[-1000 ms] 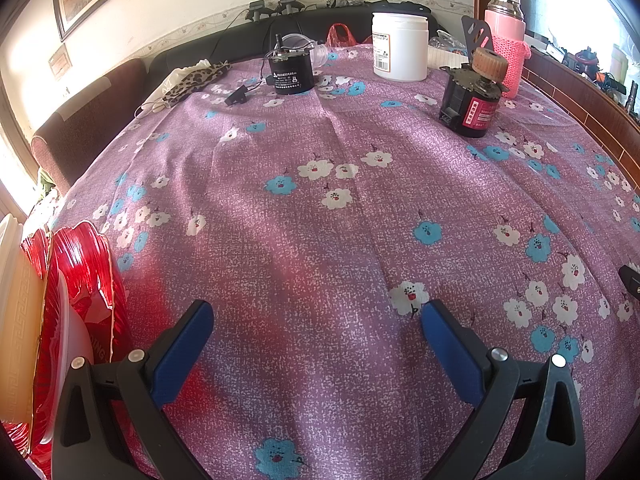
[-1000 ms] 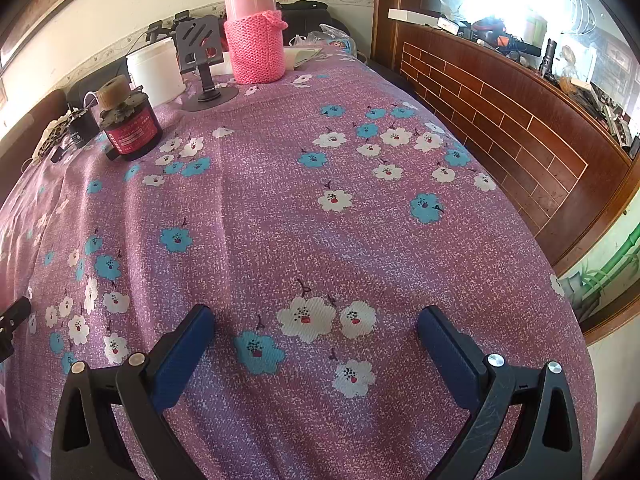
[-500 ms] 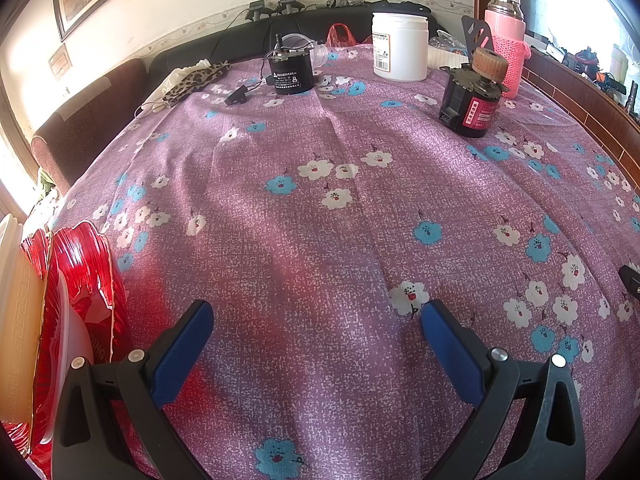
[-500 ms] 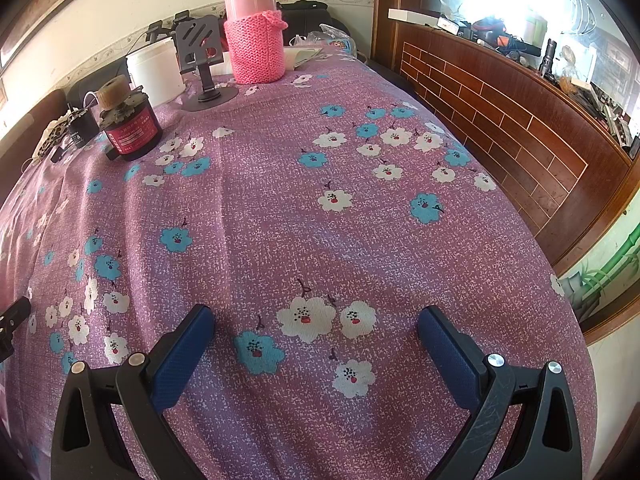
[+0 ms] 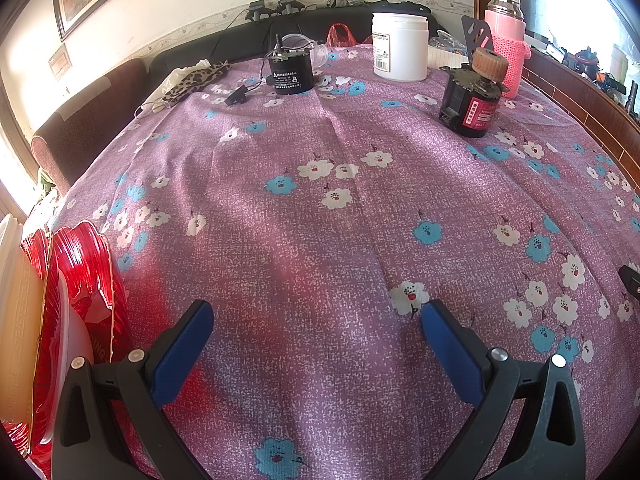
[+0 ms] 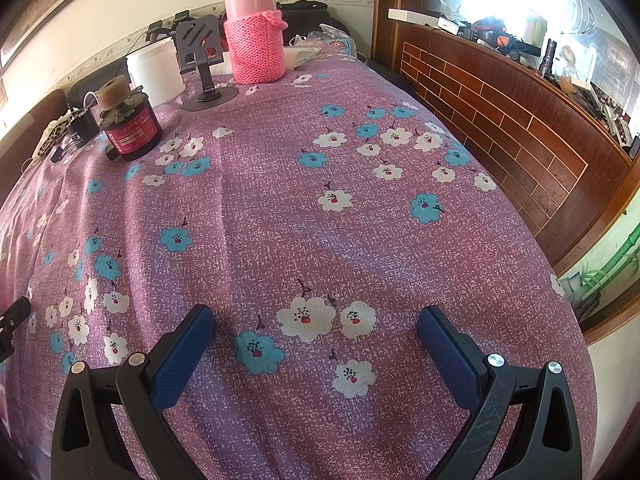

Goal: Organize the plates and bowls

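At the table's left edge, ribbed red translucent plates (image 5: 86,276) stand stacked against a cream dish (image 5: 16,320). Left gripper (image 5: 316,320) and right gripper (image 6: 316,320) hover spread, empty; nothing has moved since earlier.

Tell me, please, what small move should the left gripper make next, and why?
Probably swing the left gripper toward the red plates at its left. Both grippers are open and hold nothing, and those plates, by the cloth's edge, are the only dishes in view; the right gripper sees none.

The stack of ribbed red glass plates (image 5: 80,280) is cut off by the left wrist view's left edge, its count unclear.
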`<action>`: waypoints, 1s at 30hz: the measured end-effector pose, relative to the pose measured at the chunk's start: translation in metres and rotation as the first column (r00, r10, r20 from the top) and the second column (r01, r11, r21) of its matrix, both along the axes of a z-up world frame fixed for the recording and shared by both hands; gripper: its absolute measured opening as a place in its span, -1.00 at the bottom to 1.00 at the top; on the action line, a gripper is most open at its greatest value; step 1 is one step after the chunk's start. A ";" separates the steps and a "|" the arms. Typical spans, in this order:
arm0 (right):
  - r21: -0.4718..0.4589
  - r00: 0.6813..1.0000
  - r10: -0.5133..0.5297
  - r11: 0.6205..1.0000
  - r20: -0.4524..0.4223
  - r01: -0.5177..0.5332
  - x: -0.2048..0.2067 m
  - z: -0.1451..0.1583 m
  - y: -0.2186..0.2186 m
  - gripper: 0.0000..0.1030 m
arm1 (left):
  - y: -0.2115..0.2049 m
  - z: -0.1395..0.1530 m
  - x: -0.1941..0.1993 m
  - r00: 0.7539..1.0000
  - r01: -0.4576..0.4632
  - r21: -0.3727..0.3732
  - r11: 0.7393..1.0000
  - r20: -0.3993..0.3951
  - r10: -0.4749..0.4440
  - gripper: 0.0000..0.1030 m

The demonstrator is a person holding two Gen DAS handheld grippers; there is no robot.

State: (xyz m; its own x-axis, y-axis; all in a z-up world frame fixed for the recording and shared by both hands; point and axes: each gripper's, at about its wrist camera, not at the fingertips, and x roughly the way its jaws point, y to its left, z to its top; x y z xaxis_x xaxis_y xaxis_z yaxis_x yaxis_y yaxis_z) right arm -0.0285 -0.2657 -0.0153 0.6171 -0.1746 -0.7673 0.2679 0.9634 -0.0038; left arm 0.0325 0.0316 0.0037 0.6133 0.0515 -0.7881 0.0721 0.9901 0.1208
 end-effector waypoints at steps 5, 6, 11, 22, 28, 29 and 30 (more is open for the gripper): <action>0.000 1.000 0.000 1.000 0.000 0.000 0.000 0.000 0.000 0.98 | 0.000 0.000 0.000 1.000 0.000 0.000 1.000 0.000 0.000 1.00; 0.000 1.000 0.000 1.000 0.000 0.000 0.000 0.000 0.000 0.98 | 0.000 0.000 0.000 1.000 0.000 0.000 1.000 0.000 0.000 1.00; 0.000 1.000 0.000 1.000 0.000 0.000 0.000 0.000 0.000 0.98 | 0.000 0.000 0.000 1.000 0.000 0.000 1.000 0.000 0.000 1.00; 0.000 1.000 0.000 1.000 -0.001 0.000 0.001 0.000 0.000 0.98 | -0.001 0.000 -0.001 1.000 0.000 0.000 1.000 0.001 0.000 1.00; -0.001 1.000 -0.001 1.000 -0.001 0.001 0.000 0.000 0.000 0.98 | -0.001 -0.001 -0.002 1.000 0.000 0.000 1.000 0.001 0.000 1.00; -0.001 1.000 -0.001 1.000 -0.001 0.001 0.000 0.000 0.000 0.98 | 0.000 0.000 -0.001 1.000 0.000 0.000 1.000 0.000 0.000 1.00; -0.001 1.000 -0.001 1.000 -0.001 0.001 0.000 0.000 0.000 0.98 | 0.000 0.000 -0.001 1.000 0.000 0.000 1.000 0.001 0.000 1.00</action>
State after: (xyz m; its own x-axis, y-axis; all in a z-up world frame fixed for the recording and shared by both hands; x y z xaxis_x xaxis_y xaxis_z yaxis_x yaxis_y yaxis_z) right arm -0.0281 -0.2653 -0.0154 0.6160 -0.1755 -0.7680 0.2686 0.9633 -0.0048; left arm 0.0320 0.0312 0.0041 0.6138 0.0515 -0.7878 0.0722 0.9900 0.1210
